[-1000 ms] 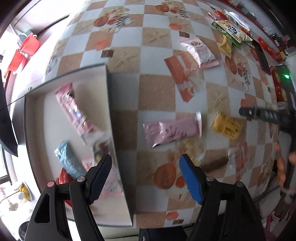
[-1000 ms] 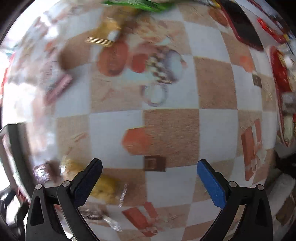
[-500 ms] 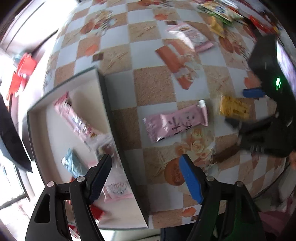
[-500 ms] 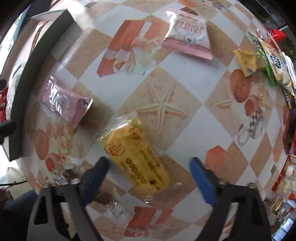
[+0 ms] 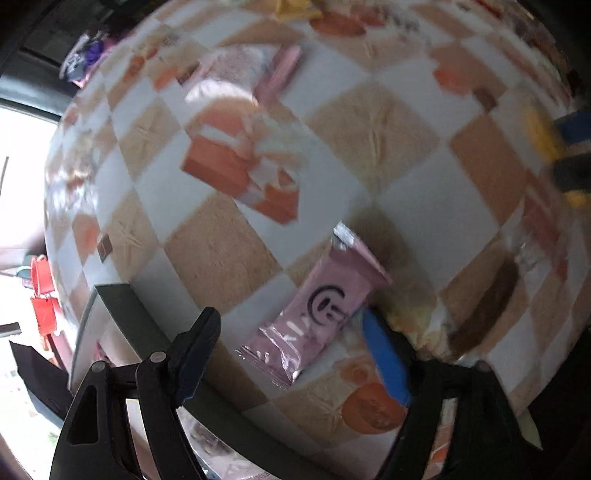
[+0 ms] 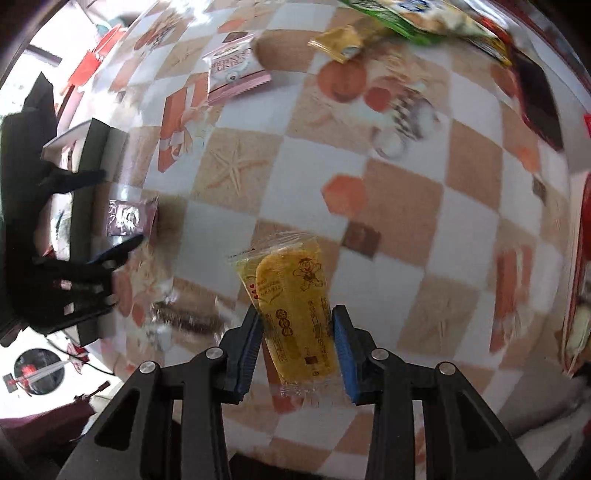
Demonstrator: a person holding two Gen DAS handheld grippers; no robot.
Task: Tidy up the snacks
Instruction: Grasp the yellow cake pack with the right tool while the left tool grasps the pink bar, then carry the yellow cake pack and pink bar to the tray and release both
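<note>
My right gripper (image 6: 297, 339) is shut on a yellow snack packet (image 6: 291, 295) and holds it over the checked tablecloth. My left gripper (image 5: 295, 350) is open, low over a pink snack bar (image 5: 325, 306) that lies on the cloth between its fingers, close to the blue right pad (image 5: 384, 354). The pink bar also shows in the right wrist view (image 6: 129, 219), next to the left gripper (image 6: 110, 218). The grey tray (image 5: 122, 299) with several snacks sits at the lower left.
A pink-and-white cracker bag (image 6: 232, 70), a small yellow packet (image 6: 341, 44) and a green bag (image 6: 413, 14) lie further back. A brown bar in clear wrap (image 5: 484, 310) lies right of the pink bar. The tray wall (image 6: 83, 206) stands left.
My right gripper has closed on the yellow packet. My left gripper has come down and in toward the pink bar, which now lies between its fingers.
</note>
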